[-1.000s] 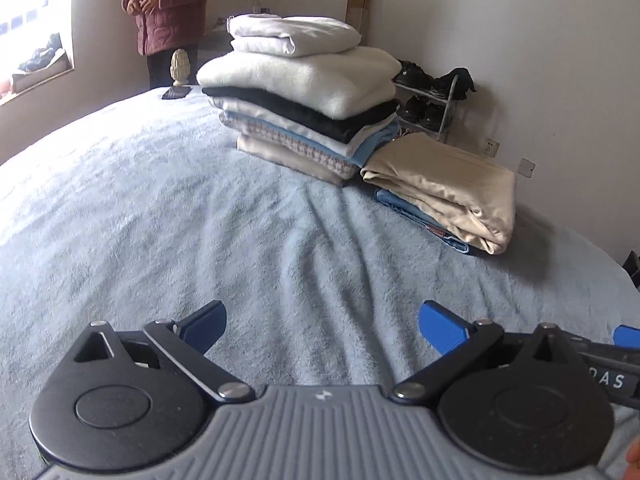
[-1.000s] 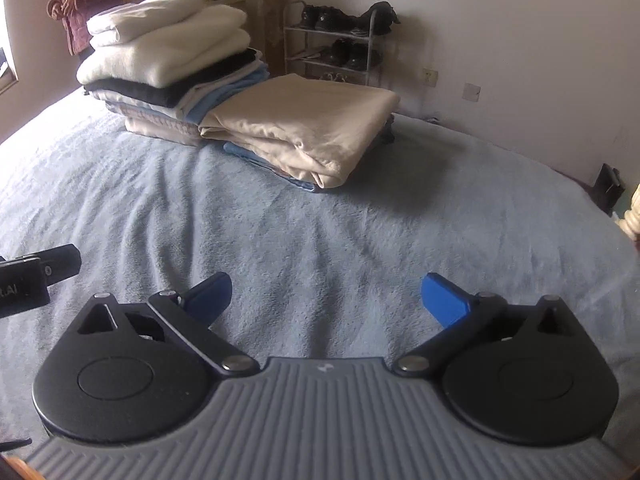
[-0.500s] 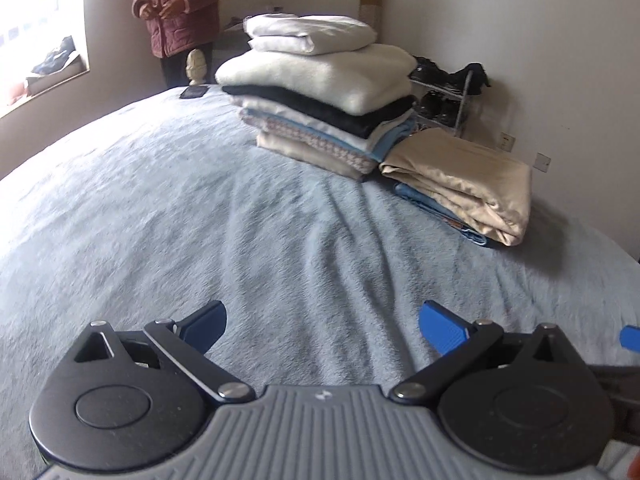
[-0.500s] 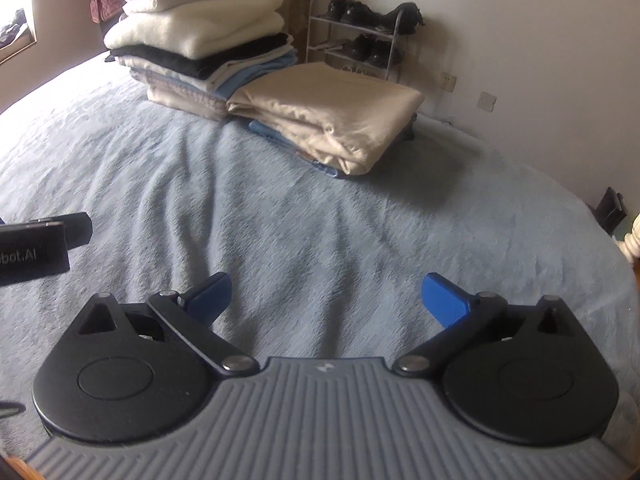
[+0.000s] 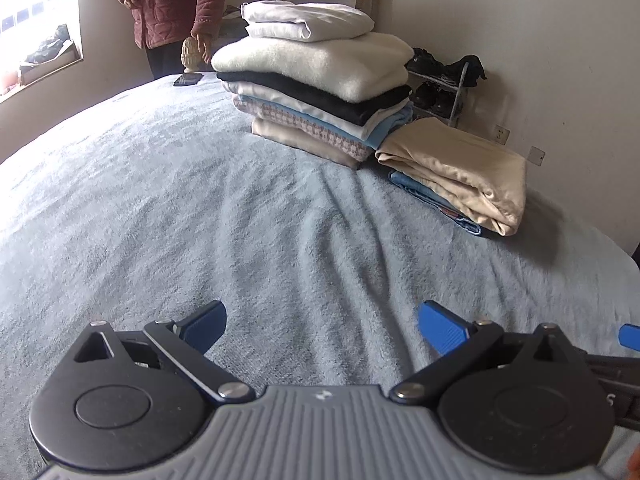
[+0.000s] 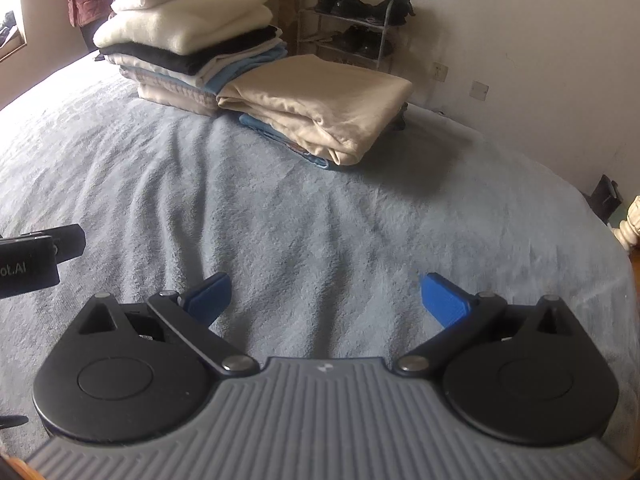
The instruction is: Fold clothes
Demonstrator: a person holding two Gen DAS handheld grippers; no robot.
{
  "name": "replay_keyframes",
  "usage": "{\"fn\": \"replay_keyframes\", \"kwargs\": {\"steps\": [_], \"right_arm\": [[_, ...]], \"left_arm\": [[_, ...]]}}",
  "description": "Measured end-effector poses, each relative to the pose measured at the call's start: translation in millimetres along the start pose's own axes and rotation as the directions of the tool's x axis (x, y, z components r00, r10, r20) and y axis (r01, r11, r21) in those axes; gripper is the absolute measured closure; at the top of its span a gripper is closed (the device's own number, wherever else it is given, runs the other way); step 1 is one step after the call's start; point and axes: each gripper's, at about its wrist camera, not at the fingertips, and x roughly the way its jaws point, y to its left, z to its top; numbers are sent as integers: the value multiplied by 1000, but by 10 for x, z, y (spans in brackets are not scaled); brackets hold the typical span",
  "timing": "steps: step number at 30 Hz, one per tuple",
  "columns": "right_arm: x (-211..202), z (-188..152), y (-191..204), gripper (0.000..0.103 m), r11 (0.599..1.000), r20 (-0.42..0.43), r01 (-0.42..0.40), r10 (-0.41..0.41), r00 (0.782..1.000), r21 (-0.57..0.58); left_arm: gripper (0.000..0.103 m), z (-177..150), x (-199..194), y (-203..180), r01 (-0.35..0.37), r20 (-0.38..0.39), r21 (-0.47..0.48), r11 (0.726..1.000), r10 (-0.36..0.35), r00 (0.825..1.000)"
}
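Both tongs [image 5: 322,322] nearer folded stack [image 5: 320,92]

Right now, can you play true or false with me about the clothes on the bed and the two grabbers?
1. The left gripper is open and holds nothing. True.
2. The right gripper is clamped on a shirt. False: its jaws are spread apart over the bare blue bedspread.
3. A white folded piece sits on top of the tall pile. True.
4. The beige folded cloth lies on the floor. False: it lies on the bed, beside the tall pile, on top of a blue garment.
5. Shoes stand on a rack by the wall. True.
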Motion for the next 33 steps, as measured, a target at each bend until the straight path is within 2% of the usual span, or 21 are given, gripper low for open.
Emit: {"fn": "replay_keyframes", "kwargs": {"steps": [12, 22, 33], "right_arm": [[15, -14, -11, 1, 1000, -10, 9, -9, 1000, -2], [-31, -3, 20, 1, 999, 4, 19, -18, 1000, -39], [-70, 0, 1, 1, 998, 20, 36, -36, 999, -47]], "left_arm": [[0, -40, 3, -74, -10, -11, 51, 999, 10, 1000], [0, -92, -81, -191, 10, -19, 135, 991, -7, 1000], [0, -104, -113, -166, 43, -23, 126, 991, -40, 999]]}}
